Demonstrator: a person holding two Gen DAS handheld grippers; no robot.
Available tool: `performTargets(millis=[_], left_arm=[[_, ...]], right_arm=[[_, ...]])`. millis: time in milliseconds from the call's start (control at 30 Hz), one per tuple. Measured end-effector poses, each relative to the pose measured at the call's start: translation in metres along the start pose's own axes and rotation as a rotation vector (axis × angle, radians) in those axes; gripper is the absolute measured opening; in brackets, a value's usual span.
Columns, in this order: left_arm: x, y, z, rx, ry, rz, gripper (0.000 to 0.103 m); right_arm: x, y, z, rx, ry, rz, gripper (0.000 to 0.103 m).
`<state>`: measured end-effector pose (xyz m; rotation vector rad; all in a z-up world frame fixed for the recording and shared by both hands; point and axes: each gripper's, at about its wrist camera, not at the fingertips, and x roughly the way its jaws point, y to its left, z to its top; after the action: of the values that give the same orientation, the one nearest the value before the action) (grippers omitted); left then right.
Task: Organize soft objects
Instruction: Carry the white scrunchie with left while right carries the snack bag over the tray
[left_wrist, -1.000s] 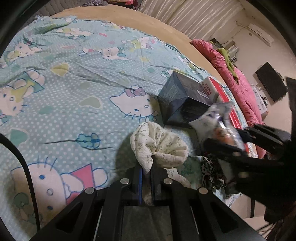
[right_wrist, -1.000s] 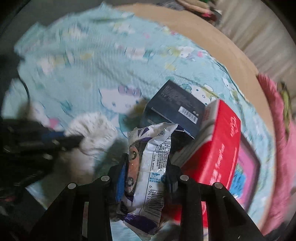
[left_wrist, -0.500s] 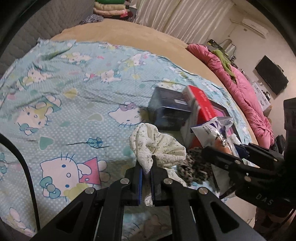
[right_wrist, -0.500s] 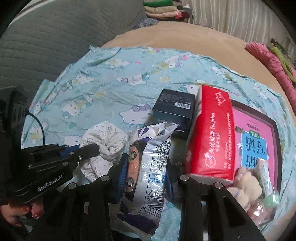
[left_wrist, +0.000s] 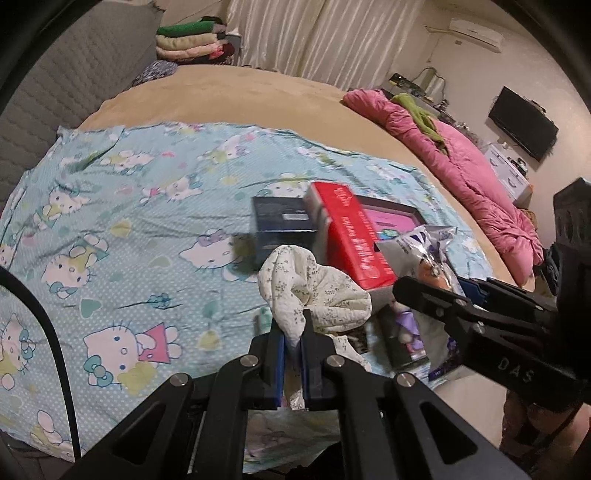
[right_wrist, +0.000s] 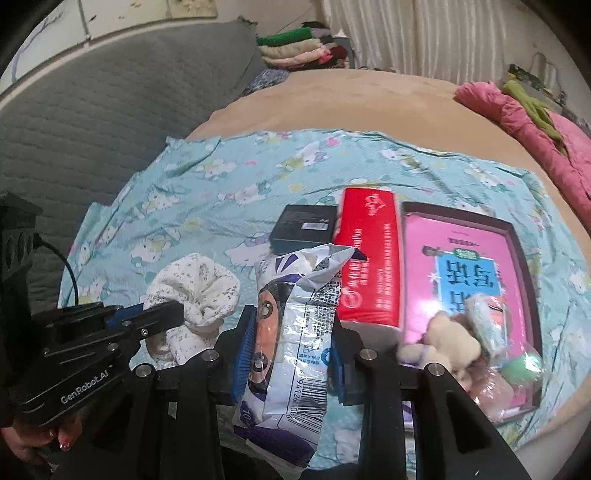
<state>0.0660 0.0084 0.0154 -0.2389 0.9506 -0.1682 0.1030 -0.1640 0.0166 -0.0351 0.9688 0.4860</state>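
Your left tool, at the bottom centre of the left wrist view, is pinched fully together on a cream floral cloth, which bunches up above its fingertips and hangs clear of the bed. Your right tool, at the bottom centre of the right wrist view, is partly closed, its blue pads pressing both sides of a white and purple snack packet that stands upright between them with a barcode near its lower end.

In the right wrist view the left tool reaches in from the lower left, and the cloth sits at its tip, just left of the packet. A hand with painted nails grips that tool at the bottom left corner.

Below both tools a pale blue cartoon-cat sheet covers part of a tan bed. On the sheet, at centre frame, a dark box lies beside a red tissue pack. To the right of the pack lies a pink book with a dark border. A beige plush toy rests on the book's near end, with other small soft items you cannot make out clearly beside it

A pink quilt lies along the bed's upper right edge
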Motion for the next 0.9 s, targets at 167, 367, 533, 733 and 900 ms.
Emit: performTargets(millis=[167, 367, 533, 733, 900], left_arm=[[-0.007, -0.029, 0.000, 0.052, -0.008, 0.001, 0.007], [-0.009, -0.057, -0.001, 0.107, -0.005, 0.008, 0.007], [-0.006, -0.077, -0.003, 0.139, 0.009, 0.007, 0.007], [0.001, -0.101, -0.001, 0.176, 0.022, 0.010, 0.007], [0.009, -0.121, 0.001, 0.214, 0.030, 0.011, 0.007]], right_arm=[[-0.019, -0.018, -0.001, 0.037, -0.042, -0.015, 0.035], [-0.040, -0.042, -0.004, 0.077, -0.088, -0.050, 0.036], [-0.054, -0.068, -0.010, 0.133, -0.117, -0.071, 0.036], [-0.071, -0.104, -0.020, 0.196, -0.153, -0.114, 0.036], [-0.084, -0.136, -0.034, 0.258, -0.174, -0.152, 0.035]])
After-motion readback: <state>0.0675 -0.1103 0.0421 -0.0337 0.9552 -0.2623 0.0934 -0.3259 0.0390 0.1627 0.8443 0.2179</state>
